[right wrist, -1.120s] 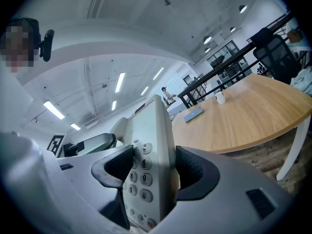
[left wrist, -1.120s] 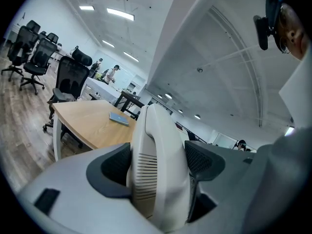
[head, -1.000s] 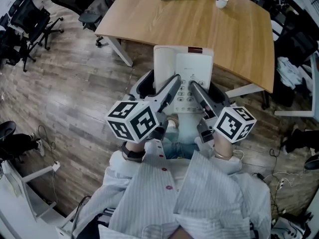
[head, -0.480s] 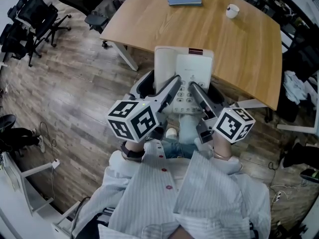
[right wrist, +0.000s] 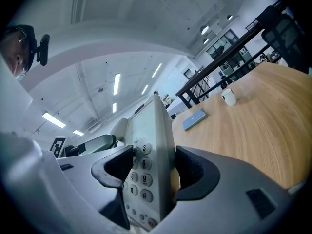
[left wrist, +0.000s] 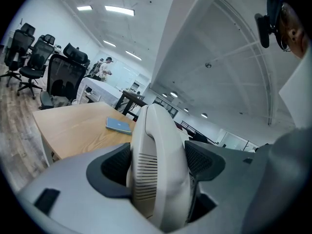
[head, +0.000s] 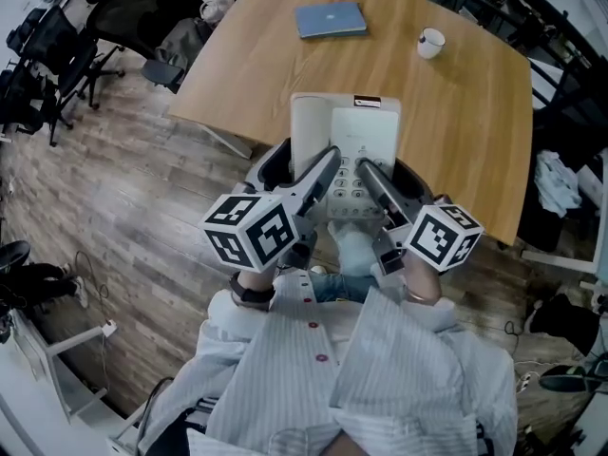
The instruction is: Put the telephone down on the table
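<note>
Two grippers share the load. The left gripper [left wrist: 158,162] is clamped on the handset side of the telephone [head: 347,155], and the right gripper [right wrist: 156,172] on its keypad side. We hold it aloft, seemingly at the near edge of the table [head: 446,93], long axis pointing away from us. The tabletop lies ahead and below, and neither hand is nearer.

The worktop [head: 456,93] is a light wooden slab with rounded corners, standing on a grey-brown plank floor [head: 123,188]. A thin blue notebook [head: 330,20] lies flat and closed near the far edge, somewhat left of the middle. A small white cup [head: 430,42] stands upright toward the far right corner, apart from the notebook; the rest of the wood, down to the near edge, shows bare grain.
</note>
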